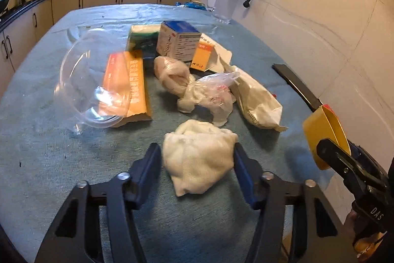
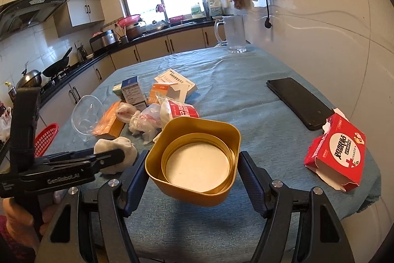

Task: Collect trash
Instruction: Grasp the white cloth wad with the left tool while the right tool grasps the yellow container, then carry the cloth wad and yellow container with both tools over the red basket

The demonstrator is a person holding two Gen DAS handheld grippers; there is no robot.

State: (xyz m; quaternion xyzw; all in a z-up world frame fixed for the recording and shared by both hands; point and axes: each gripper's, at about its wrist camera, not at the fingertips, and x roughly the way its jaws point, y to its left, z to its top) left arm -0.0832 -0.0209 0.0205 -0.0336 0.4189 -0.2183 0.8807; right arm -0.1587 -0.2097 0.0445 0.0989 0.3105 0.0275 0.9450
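Left gripper (image 1: 198,157) sits over the near edge of the table (image 1: 37,139), jaws on either side of a crumpled white cloth wad (image 1: 197,159). Both pads touch the wad's sides, so it reads as gripped. The wad lies on the blue-grey tablecloth.

Right gripper (image 2: 193,169) is clamped on a gold square tin (image 2: 194,159), one pad on each side wall. The tin is tilted with its mouth toward the camera; inside is a round ring with a white disc. In the left wrist view the same tin (image 1: 325,137) shows at the right edge, near the wall side.

Trash pile sits mid-table, just beyond the wad:
- clear plastic bowl (image 1: 93,80) at left, on its side, overlapping an orange box (image 1: 128,85)
- knotted plastic bags (image 1: 192,88) in the centre
- white paper bag (image 1: 256,100) to their right
- blue-and-white carton (image 1: 177,41) and green-yellow pack (image 1: 142,37) farther back
- small orange carton (image 1: 202,56) beside the blue one

Off the pile: black phone (image 2: 300,102) at right near the wall, torn red box (image 2: 335,152) on the near right edge, clear pitcher (image 2: 231,33) at the far end.
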